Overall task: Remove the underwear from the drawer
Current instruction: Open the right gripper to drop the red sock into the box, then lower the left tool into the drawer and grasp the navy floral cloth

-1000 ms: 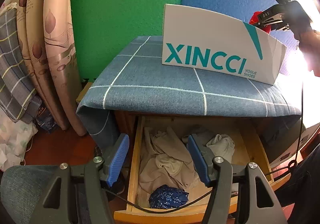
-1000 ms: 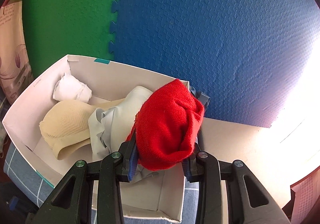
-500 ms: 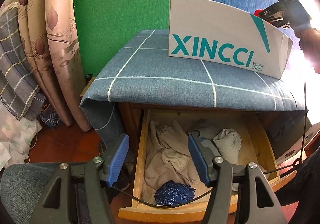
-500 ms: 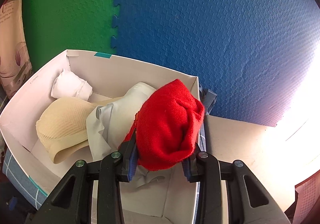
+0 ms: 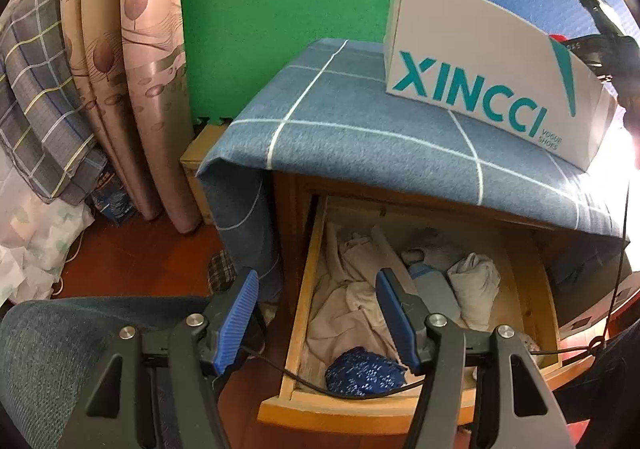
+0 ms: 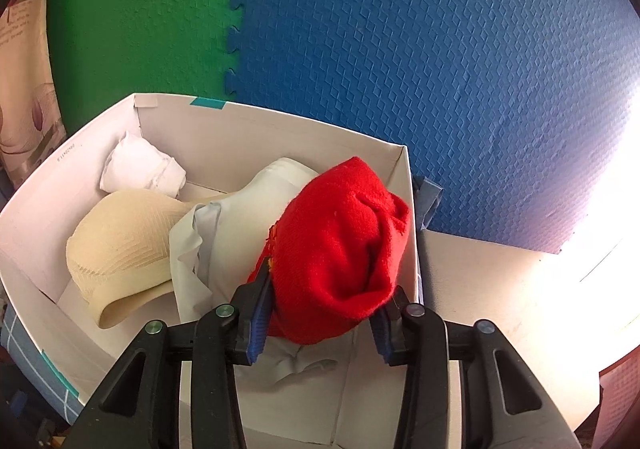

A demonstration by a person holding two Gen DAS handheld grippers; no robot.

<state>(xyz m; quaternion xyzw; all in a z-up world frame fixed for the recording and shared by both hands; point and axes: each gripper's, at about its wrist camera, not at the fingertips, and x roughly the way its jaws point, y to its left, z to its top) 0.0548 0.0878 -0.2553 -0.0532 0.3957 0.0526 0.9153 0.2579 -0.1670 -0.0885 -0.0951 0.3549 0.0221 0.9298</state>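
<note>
The wooden drawer (image 5: 308, 289) stands pulled out and holds beige garments (image 5: 352, 289), a white rolled piece (image 5: 474, 281) and dark blue patterned underwear (image 5: 362, 367) at its front. My left gripper (image 5: 316, 277) hovers open over the drawer's left wall with nothing between its fingers. My right gripper (image 6: 330, 289) holds red underwear (image 6: 340, 241) over the right end of the white shoe box (image 6: 224, 137). Its jaws are opening, and the cloth still touches both pads. In the left wrist view the right gripper (image 5: 600, 49) shows behind the box (image 5: 480, 89).
The box holds a cream bra (image 6: 120, 245), a pale grey garment (image 6: 200, 245) and a white roll (image 6: 140, 165). It rests on a blue checked cloth (image 5: 340, 129) covering the cabinet. Folded mats (image 5: 132, 69) lean at the left. A cable (image 5: 312, 381) crosses the drawer front.
The right jaws have spread a little around the red underwear, which has stayed over the box. The left wrist view has swung left, so the drawer now sits further right.
</note>
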